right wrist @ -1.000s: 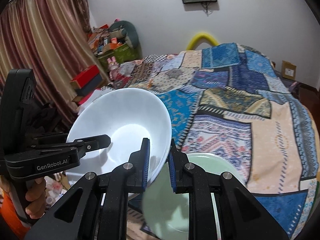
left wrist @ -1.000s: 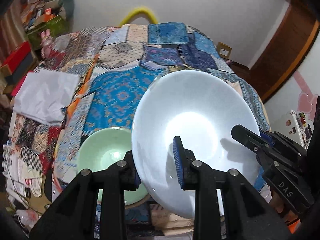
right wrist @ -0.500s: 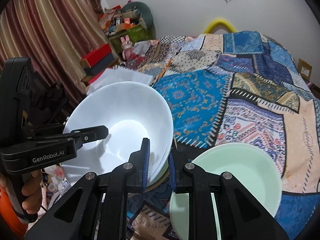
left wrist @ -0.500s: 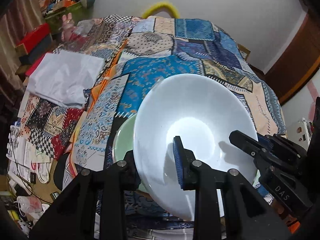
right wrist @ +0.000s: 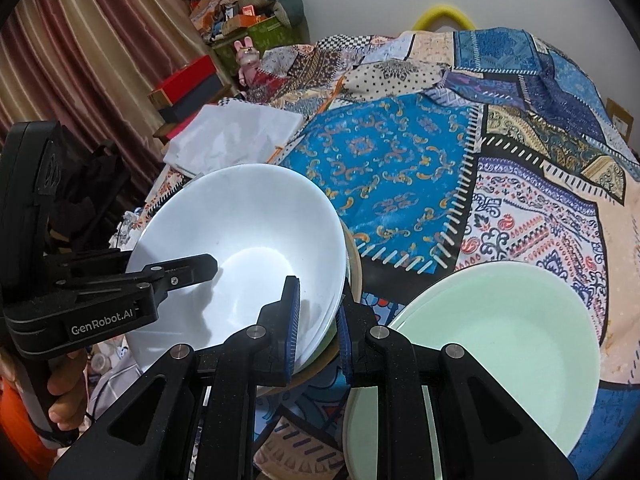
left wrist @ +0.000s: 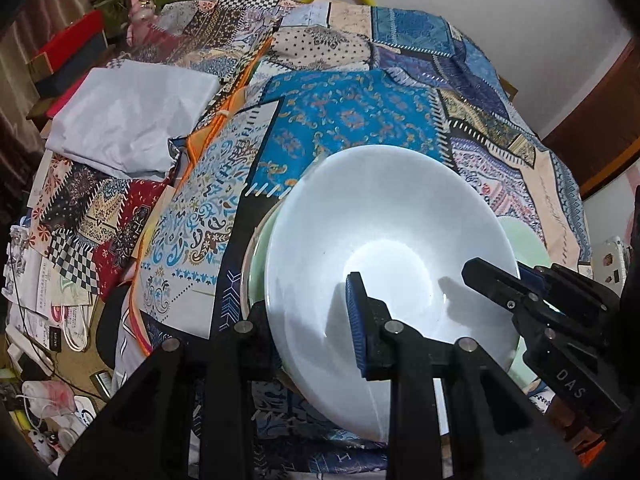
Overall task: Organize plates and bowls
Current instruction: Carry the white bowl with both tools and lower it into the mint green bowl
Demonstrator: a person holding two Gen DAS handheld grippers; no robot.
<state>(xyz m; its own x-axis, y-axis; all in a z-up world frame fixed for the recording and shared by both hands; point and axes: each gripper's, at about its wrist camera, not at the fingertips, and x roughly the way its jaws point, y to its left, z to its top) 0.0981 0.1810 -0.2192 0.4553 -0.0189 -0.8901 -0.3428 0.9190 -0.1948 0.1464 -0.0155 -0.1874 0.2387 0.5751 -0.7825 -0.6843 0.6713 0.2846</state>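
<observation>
Both grippers grip one wide white bowl (left wrist: 384,240) (right wrist: 240,236) by its rim. My left gripper (left wrist: 308,320) is shut on the near rim, one blue pad inside the bowl. My right gripper (right wrist: 318,324) is shut on the bowl's right rim. Each gripper shows in the other's view: the right gripper (left wrist: 504,276) and the left gripper (right wrist: 200,270), held by a hand. The white bowl is tilted, directly over a pale green dish (left wrist: 258,248) with a tan rim (right wrist: 354,256); I cannot tell whether they touch. A second pale green bowl (right wrist: 500,328) (left wrist: 524,240) lies on the bed to its right.
Everything rests on a bed under a patchwork cover (left wrist: 352,120) (right wrist: 400,152). A folded white cloth (left wrist: 132,116) (right wrist: 236,136) lies at the far left of the bed. Cables, papers and small clutter (left wrist: 48,320) cover the floor beside it. Red boxes (right wrist: 188,84) and a curtain stand behind.
Both grippers have come down with the white bowl and shifted it over the green dish, which it now mostly covers. The second green bowl has come fully into the right wrist view.
</observation>
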